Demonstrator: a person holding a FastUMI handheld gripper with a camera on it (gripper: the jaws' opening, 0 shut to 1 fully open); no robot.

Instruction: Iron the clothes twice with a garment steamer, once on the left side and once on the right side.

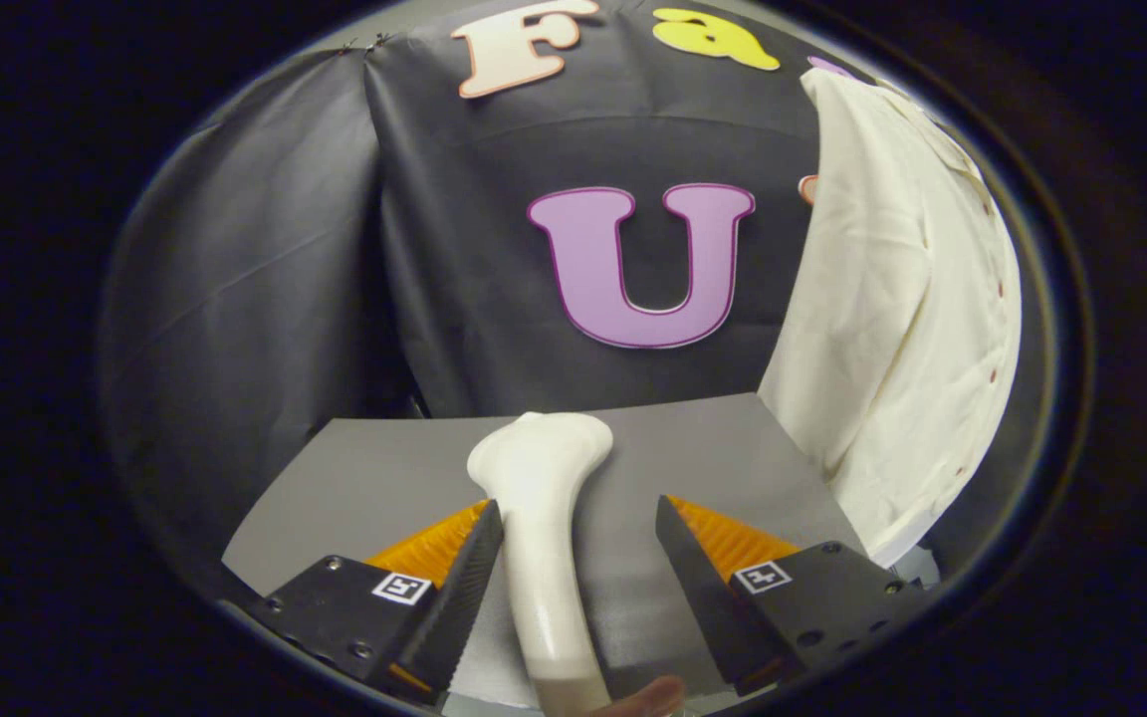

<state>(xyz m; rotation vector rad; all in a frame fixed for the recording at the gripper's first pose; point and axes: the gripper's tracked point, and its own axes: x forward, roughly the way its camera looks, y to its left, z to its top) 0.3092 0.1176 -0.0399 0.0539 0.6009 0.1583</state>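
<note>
1. Since the garment steamer (pixel 544 518) is what everything hinges on, starting there: it lies on the grey surface (pixel 354 488) between the fingers, its handle running back toward the camera and its flared head pointing ahead, just past the fingertips.
2. The gripper (pixel 578 528) is wide open and holds nothing. The left finger looks to be right up against the handle, though I can't tell if it actually touches; the right finger stands well clear.
3. Handling guess: smooth, hard plastic shell, so stiff but probably a bit slippery, and likely top-heavy toward the head. I'd clamp the narrow handle midway, where the sides run nearly parallel, not the flared head, where the fingers would slide off.
4. There's a fingertip (pixel 648 697) peeking in by the near end of the handle, so a person's hand is close to it. Worth watching before closing.
5. The clothes: a cream shirt (pixel 892 299) hangs off to the right, beyond the right finger and past the edge of the surface. Soft and floppy, it'll likely swing away when pushed, so light strokes.
6. Nothing sits between the steamer and the shirt. The only snag I can see is the shirt's lower hem draping near the corner of the surface.
</note>
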